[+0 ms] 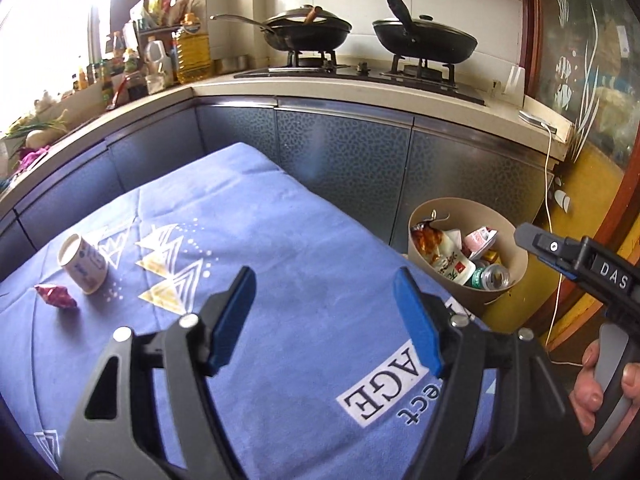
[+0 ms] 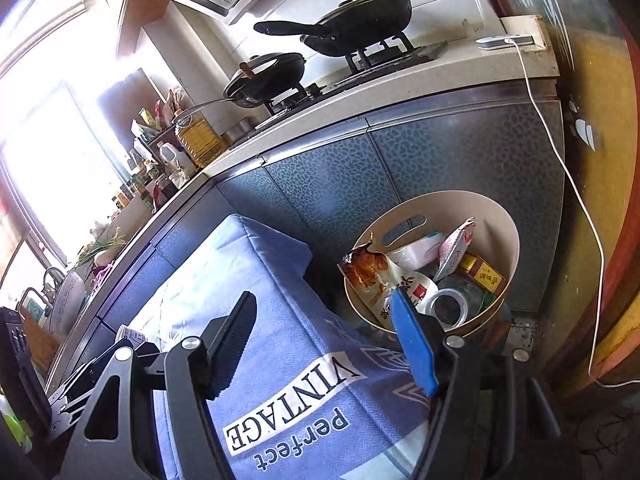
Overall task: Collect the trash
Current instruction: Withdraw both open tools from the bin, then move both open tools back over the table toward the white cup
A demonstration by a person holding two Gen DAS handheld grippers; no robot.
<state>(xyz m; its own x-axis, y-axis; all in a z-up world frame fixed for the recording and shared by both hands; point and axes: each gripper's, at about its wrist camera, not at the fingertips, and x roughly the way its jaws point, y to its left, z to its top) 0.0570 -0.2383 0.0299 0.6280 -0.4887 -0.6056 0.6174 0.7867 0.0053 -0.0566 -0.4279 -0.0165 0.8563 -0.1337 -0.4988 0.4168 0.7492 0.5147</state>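
Observation:
A white paper cup [image 1: 85,263] lies on its side on the blue tablecloth [image 1: 280,240] at the left, with a crumpled red wrapper [image 1: 56,297] just in front of it. My left gripper [image 1: 324,280] hangs open and empty over the middle of the cloth, well right of both. A beige bin [image 1: 516,256] [image 2: 496,216] full of wrappers, a can and boxes stands on the floor off the table's right corner. My right gripper [image 2: 324,300] is open and empty above the cloth's corner, its right finger in front of the bin. A hand [image 1: 592,392] holds the right gripper's handle.
Grey-blue kitchen cabinets [image 1: 340,152] wrap around behind the table. On the counter are a stove with two black pans [image 1: 424,38], oil bottle [image 1: 194,50] and condiment bottles. A white cable [image 2: 568,184] hangs down beside the bin. A brown door frame [image 1: 624,200] is at the right.

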